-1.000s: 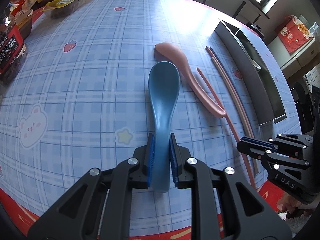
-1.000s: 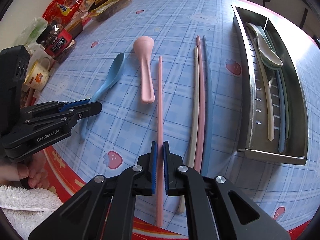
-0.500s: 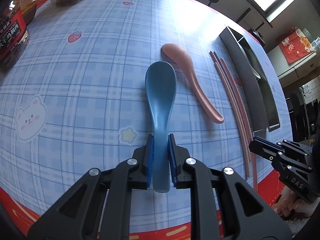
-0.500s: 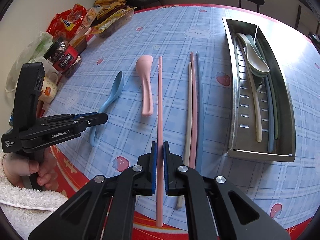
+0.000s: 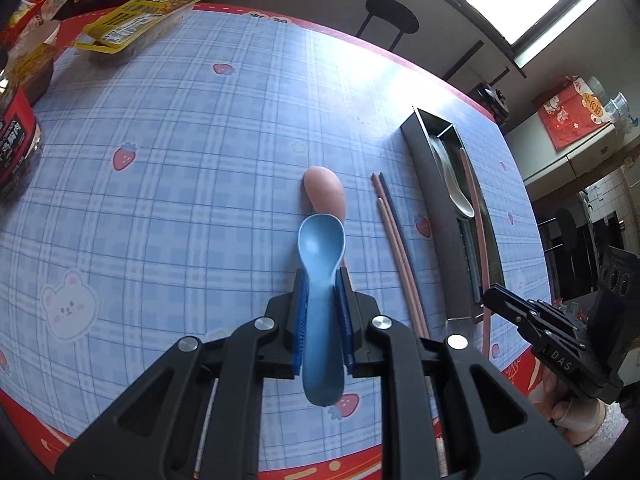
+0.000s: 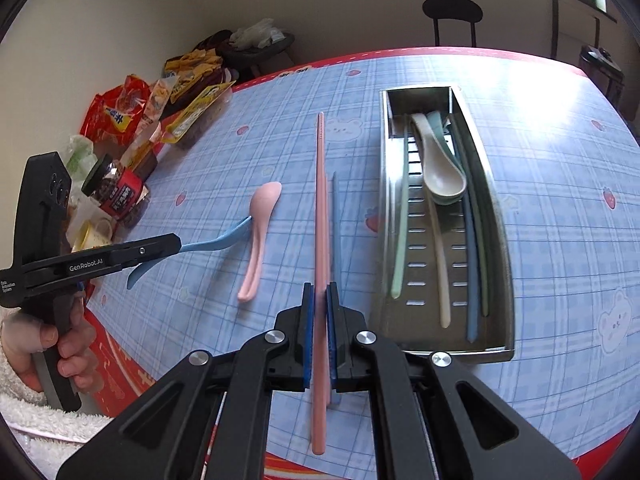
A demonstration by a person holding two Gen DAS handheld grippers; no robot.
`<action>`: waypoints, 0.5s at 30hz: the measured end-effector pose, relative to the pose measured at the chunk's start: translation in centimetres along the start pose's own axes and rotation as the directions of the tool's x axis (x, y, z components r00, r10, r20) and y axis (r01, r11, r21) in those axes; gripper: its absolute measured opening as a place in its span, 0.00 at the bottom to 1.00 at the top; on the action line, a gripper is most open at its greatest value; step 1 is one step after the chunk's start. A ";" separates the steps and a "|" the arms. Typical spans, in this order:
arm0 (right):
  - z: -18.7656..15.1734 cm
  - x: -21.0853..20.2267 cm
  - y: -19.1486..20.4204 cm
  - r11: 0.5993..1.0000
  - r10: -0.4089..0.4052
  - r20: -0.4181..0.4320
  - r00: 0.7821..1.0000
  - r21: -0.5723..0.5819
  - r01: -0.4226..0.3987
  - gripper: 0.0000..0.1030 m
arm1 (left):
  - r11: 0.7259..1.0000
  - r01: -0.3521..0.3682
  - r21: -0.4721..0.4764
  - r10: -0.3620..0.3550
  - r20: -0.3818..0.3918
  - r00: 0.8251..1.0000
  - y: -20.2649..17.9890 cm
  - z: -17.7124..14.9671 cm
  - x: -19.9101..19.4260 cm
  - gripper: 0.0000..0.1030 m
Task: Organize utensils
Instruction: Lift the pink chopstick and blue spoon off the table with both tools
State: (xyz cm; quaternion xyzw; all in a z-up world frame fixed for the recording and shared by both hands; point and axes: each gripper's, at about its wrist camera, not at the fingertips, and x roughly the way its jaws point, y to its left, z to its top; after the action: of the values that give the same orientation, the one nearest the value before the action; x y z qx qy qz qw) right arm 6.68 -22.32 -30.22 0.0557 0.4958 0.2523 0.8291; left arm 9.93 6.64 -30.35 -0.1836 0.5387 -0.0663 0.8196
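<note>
Left gripper [image 5: 322, 312]: blue pads clenched on the handle of a matte blue plastic spoon [image 5: 321, 264], bowl pointing away, spoon clear of the table. Right gripper [image 6: 319, 334]: pads clamped on a long pink plastic chopstick [image 6: 320, 216], which is off the surface and runs away from the jaws towards the far edge.

Below, a round table under a blue plaid cloth with strawberry and bear prints [image 6: 560, 168], red border at the near edge. On the cloth, towards the middle: a pale pink plastic spoon [image 6: 258, 236], bowl to the far side. Just beside it, two more chopsticks lie side by side, one pinkish [image 5: 396, 248], one dark blue [image 6: 335, 216].

Nearer the right edge, a long perforated stainless-steel tray [image 6: 505, 264] holding a cream spoon [image 6: 440, 176], a green spoon under it and several chopsticks.

Far left edge: snack packets [image 6: 120, 116] and a red-labelled jar [image 6: 120, 196].
</note>
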 end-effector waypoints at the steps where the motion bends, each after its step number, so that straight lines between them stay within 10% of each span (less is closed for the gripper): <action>1: 0.1 -0.2 -0.4 1.000 -0.002 0.005 1.000 0.013 0.002 0.06 | 1.000 -0.006 0.000 0.006 -0.006 1.000 -0.2 0.3 0.1 0.17; 15: 0.3 -0.8 -2.2 0.998 0.003 0.024 1.000 0.064 -0.004 0.06 | 0.999 0.018 -0.037 -0.018 0.003 1.000 -0.3 0.0 -1.0 0.17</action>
State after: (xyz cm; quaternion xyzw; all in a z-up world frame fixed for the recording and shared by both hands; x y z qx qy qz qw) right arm 7.45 -24.54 -30.18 0.0861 0.4935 0.2372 0.8323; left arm 9.59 6.73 -29.39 -0.2036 0.5370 -0.0632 0.8162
